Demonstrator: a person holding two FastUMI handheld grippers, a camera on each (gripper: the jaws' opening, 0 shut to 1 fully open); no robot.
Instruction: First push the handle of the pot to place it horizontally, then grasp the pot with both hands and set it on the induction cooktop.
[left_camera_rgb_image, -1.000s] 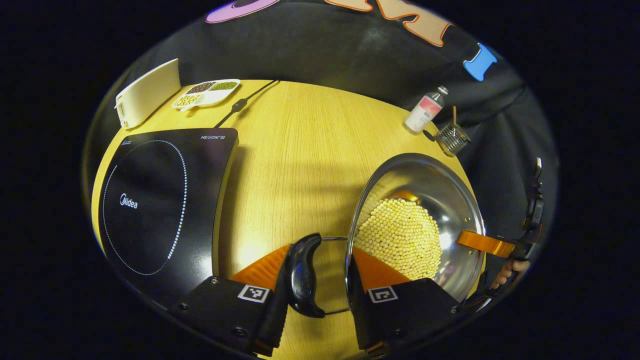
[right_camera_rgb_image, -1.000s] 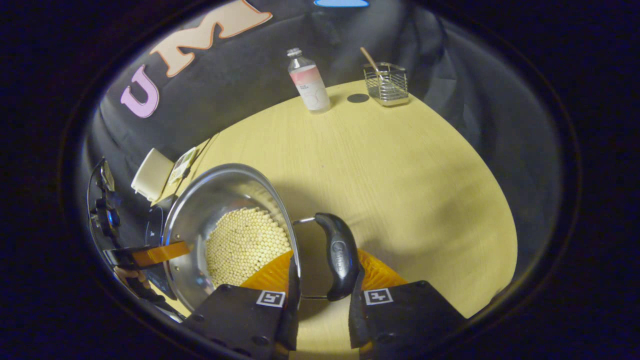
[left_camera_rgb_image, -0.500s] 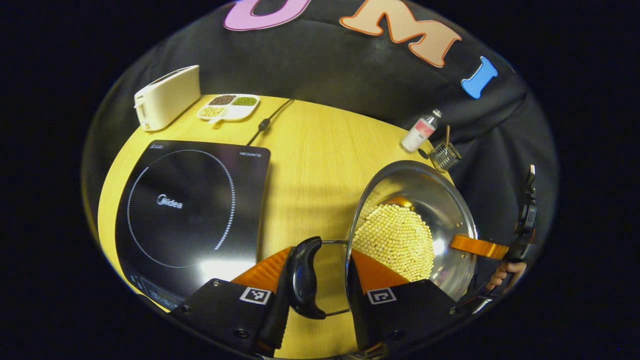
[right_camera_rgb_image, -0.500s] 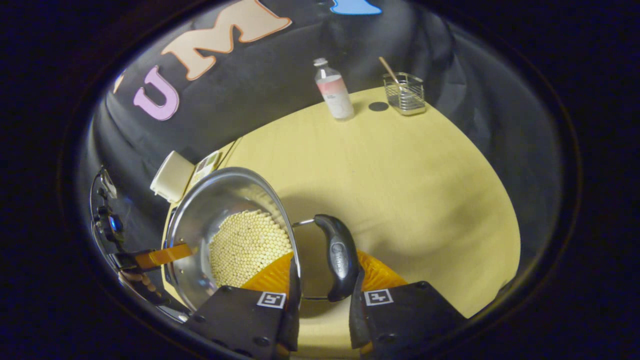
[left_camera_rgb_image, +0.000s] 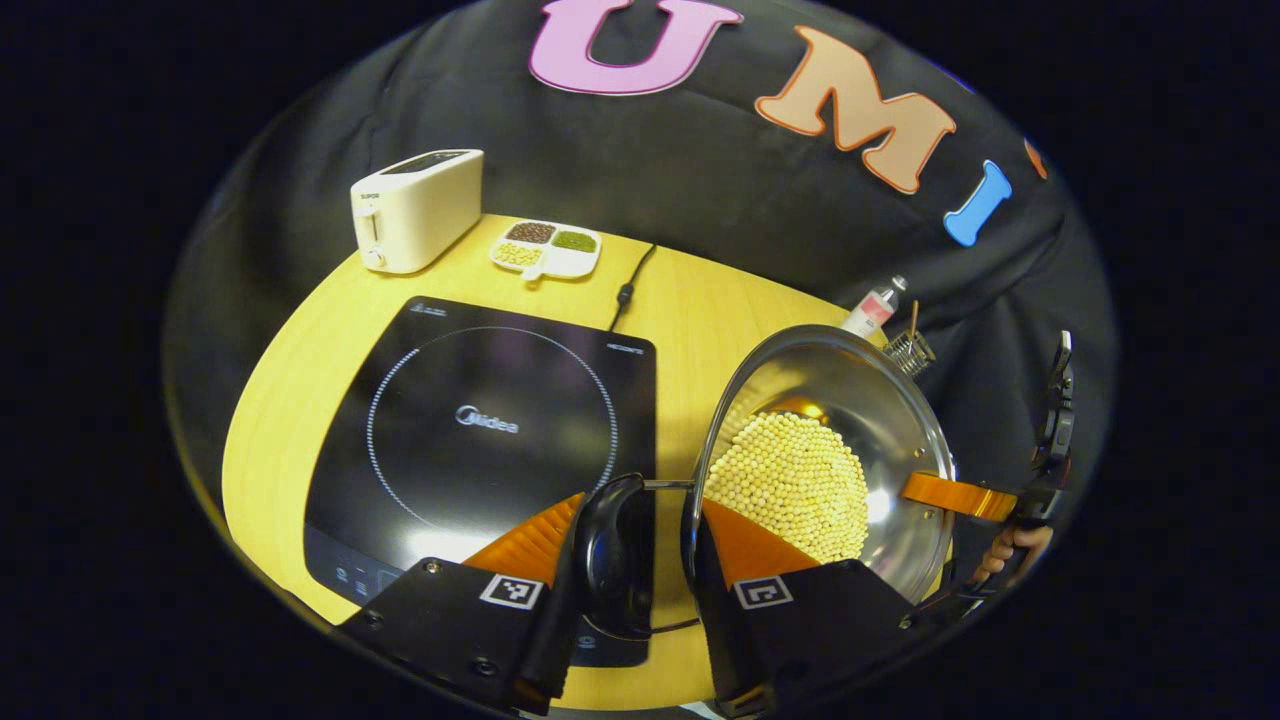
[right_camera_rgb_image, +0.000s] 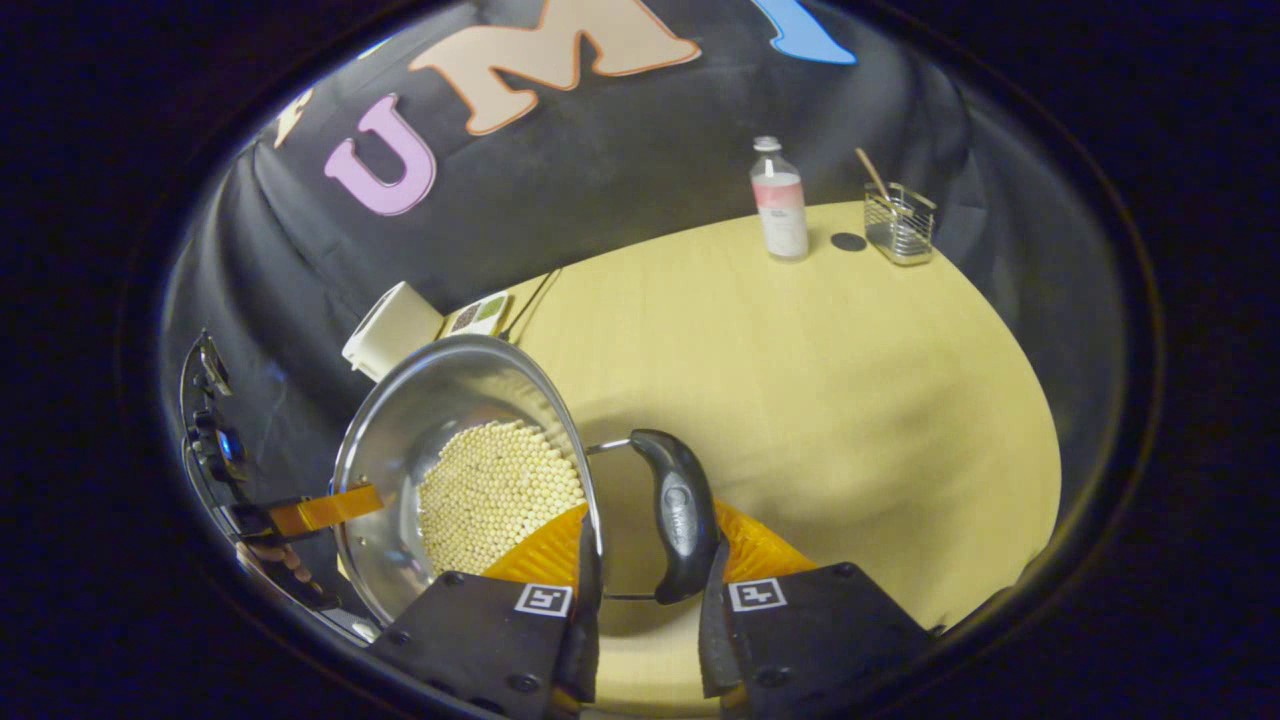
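With both grippers (left_camera_rgb_image: 632, 570) (right_camera_rgb_image: 640, 575) clamped on the pot (left_camera_rgb_image: 880, 420) handles, I am carrying it; next I lower it level onto the cooktop (left_camera_rgb_image: 480, 420).

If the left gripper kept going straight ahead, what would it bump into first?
Probably the induction cooktop: it lies just ahead of the left gripper, which holds the pot by its handle. Height above it is unclear.

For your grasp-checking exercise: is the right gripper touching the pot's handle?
Touching. The right gripper view shows the right gripper with its jaws closed on the pot's black handle, no gap either side.
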